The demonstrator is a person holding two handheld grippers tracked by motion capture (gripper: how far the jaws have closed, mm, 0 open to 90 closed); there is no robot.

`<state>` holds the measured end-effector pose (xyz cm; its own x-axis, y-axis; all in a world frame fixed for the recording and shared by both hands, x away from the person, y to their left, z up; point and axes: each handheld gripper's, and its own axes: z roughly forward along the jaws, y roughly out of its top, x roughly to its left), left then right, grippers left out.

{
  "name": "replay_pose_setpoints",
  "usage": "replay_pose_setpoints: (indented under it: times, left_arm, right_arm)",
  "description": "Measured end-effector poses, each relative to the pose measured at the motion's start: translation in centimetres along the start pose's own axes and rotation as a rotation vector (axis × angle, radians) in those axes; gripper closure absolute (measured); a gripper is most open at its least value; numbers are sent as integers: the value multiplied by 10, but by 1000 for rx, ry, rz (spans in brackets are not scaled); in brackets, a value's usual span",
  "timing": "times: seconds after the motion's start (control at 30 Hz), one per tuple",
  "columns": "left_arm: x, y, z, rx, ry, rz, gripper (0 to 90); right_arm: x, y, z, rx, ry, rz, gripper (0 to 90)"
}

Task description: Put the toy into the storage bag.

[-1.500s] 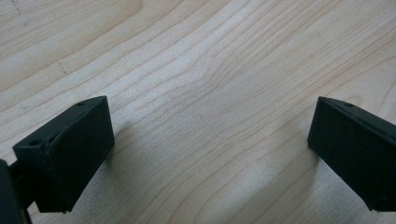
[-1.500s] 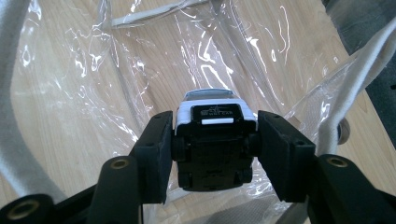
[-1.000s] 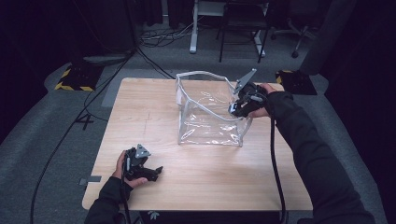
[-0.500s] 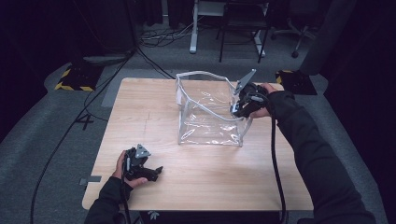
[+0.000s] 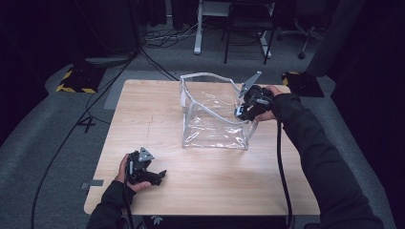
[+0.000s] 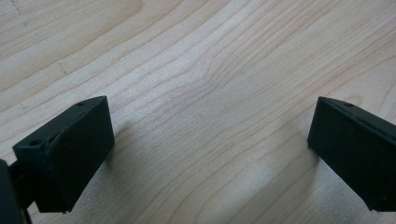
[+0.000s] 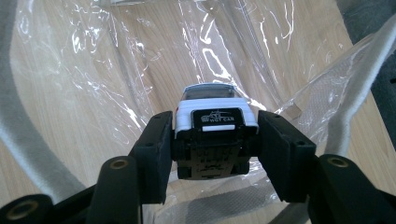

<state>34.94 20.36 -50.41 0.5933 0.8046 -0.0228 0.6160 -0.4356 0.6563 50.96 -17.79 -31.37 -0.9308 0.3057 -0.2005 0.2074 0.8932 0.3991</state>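
Gripping a white toy car (image 7: 212, 126) at frame centre, the right gripper (image 7: 212, 144) is held over the clear plastic pouch (image 5: 212, 112); the left gripper (image 6: 210, 144) is kept wide open, empty, above the wooden table (image 6: 196, 70).

High cam sits above the person's side, looking forward and down over the whole bench (image 5: 210, 186). Left claw (image 6: 210, 154) cam stares close at bare wood. Right claw (image 7: 212, 149) cam looks down into the clear bag (image 5: 212, 119), also in the high view.
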Motion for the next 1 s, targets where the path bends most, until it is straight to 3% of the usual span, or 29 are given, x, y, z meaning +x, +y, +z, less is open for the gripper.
replay_pose_setpoints:
  times: [0.27, 0.83, 1.0]
  left_arm:
    - [0, 0, 0, 0, 0, 1, 6]
    - [0, 0, 0, 0, 0, -1, 6]
    - [0, 0, 0, 0, 0, 0, 6]
  right_arm:
    - [1, -2, 0, -10, 1, -1, 475]
    - [4, -3, 2, -87, 24, -20, 471]
    - [4, -6, 1, -108, 21, -7, 465]
